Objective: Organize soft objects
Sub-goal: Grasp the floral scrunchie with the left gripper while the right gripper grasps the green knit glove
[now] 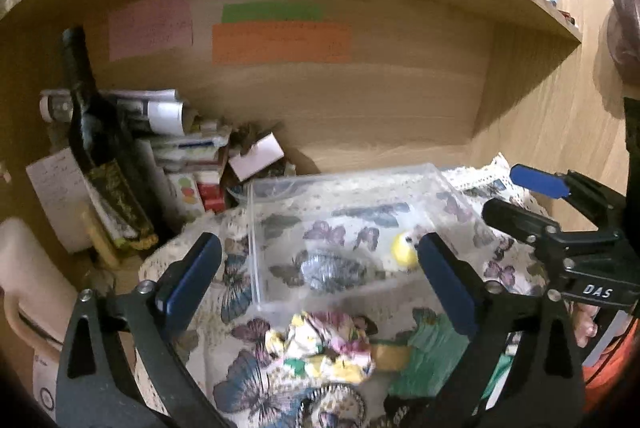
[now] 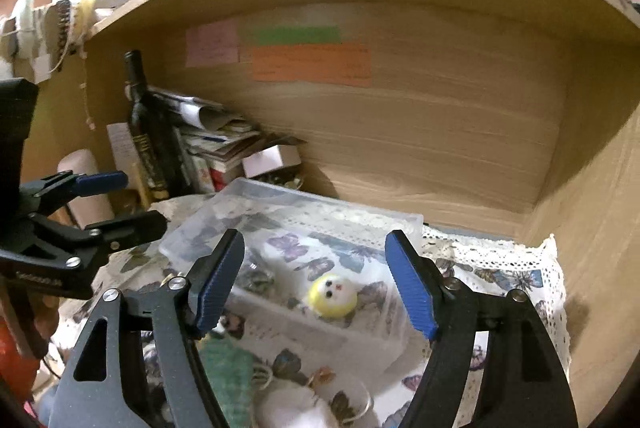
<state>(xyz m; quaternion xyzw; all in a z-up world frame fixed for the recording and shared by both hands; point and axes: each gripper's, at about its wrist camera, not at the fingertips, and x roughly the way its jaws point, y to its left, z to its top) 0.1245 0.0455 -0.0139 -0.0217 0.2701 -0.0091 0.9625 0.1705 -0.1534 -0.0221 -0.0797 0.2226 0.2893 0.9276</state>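
Observation:
A clear plastic box (image 1: 352,211) (image 2: 304,228) stands on a butterfly-print cloth (image 1: 240,356) (image 2: 500,276) inside a wooden alcove. A small yellow plush chick (image 2: 333,296) (image 1: 405,250) lies inside the box. In front of the box lie a crumpled floral cloth (image 1: 320,348), a green knitted piece (image 1: 432,352) (image 2: 228,368) and a white soft bundle (image 2: 296,404). My left gripper (image 1: 320,284) is open and empty above the floral cloth. My right gripper (image 2: 316,284) is open and empty, over the box's near edge, framing the chick. The right gripper (image 1: 560,220) also shows at the right of the left wrist view.
A dark wine bottle (image 1: 100,155) (image 2: 148,131), stacked papers and small cartons (image 1: 180,147) fill the back left corner. Coloured notes (image 2: 312,63) stick on the back wall. The alcove's side wall (image 2: 592,187) stands at the right.

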